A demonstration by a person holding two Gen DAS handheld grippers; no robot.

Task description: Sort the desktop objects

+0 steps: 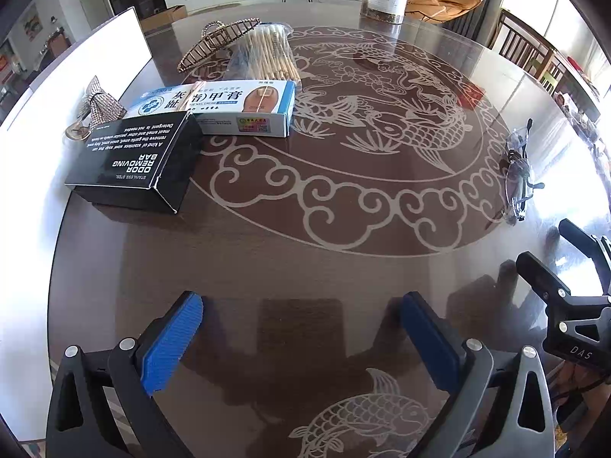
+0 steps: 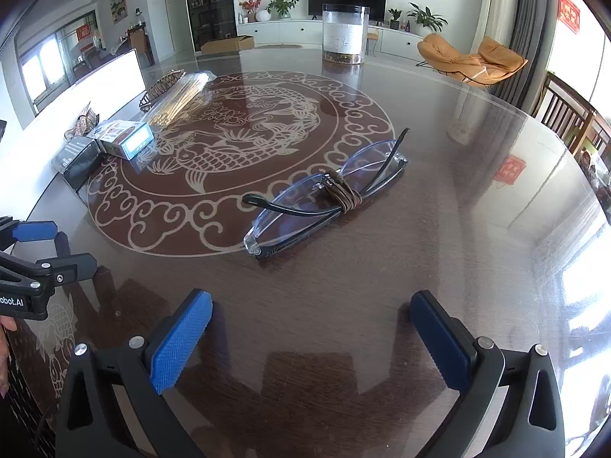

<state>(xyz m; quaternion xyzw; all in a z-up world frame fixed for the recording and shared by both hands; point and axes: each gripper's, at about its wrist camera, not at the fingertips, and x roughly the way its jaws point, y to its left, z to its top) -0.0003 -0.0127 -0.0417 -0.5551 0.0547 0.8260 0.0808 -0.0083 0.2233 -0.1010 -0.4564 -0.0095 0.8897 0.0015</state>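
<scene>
Blue pads of your left gripper [image 1: 301, 328] gape wide, empty, boxes [image 1: 214, 107] far ahead-left: nothing picked yet. Right view: right gripper [image 2: 311, 332] equally spread, empty; folded glasses [image 2: 324, 194] just ahead — reach forward, pinch there first.

Both grippers look alike: black angular frames with triangular cut-outs and silver round screws at the pivots. Each finger bears a blue ribbed pad [image 1: 172, 337]. The right gripper [image 1: 565, 267], at the frame's right edge, carries white "DAS" lettering; the left gripper [image 2: 46, 252], at the left edge, reads "obot.AI".
</scene>
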